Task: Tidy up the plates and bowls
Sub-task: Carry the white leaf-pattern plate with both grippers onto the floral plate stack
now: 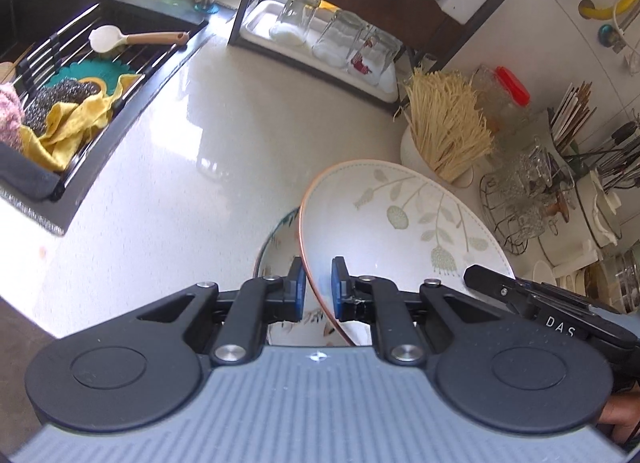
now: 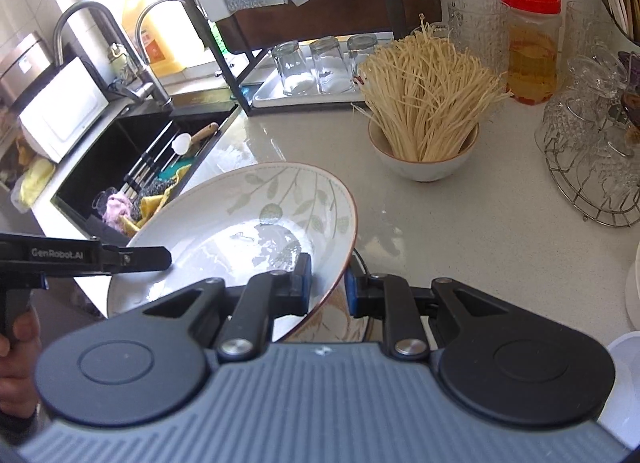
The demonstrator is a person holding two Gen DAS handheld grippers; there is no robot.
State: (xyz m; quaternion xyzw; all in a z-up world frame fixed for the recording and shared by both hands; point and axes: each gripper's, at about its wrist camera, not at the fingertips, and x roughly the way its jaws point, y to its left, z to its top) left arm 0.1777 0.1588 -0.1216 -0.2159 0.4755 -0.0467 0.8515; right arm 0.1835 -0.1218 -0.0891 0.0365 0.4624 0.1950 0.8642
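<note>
Each hand-held gripper point(image 1: 317, 289) point(image 2: 328, 283) pinches the glossy, round, leaf-patterned ceramic plate's point(image 1: 400, 215) point(image 2: 240, 231) rim.

The left claw point(image 1: 316, 287) is clamped on the plate point(image 1: 400, 223) rim at 7 o'clock; the right claw point(image 2: 328, 283) is clamped at 5 o'clock.

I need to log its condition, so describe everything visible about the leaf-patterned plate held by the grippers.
The leaf-patterned plate is round, shallow and glossy white, apparently ceramic, with pale green stems and leaves and a thin reddish-brown rim. It is tilted, held above the pale countertop. The left gripper and the right gripper each pinch its rim on opposite sides. It looks whole and empty, with light glaring off its centre. Another patterned dish shows partly beneath it; whether they touch is unclear.
</note>
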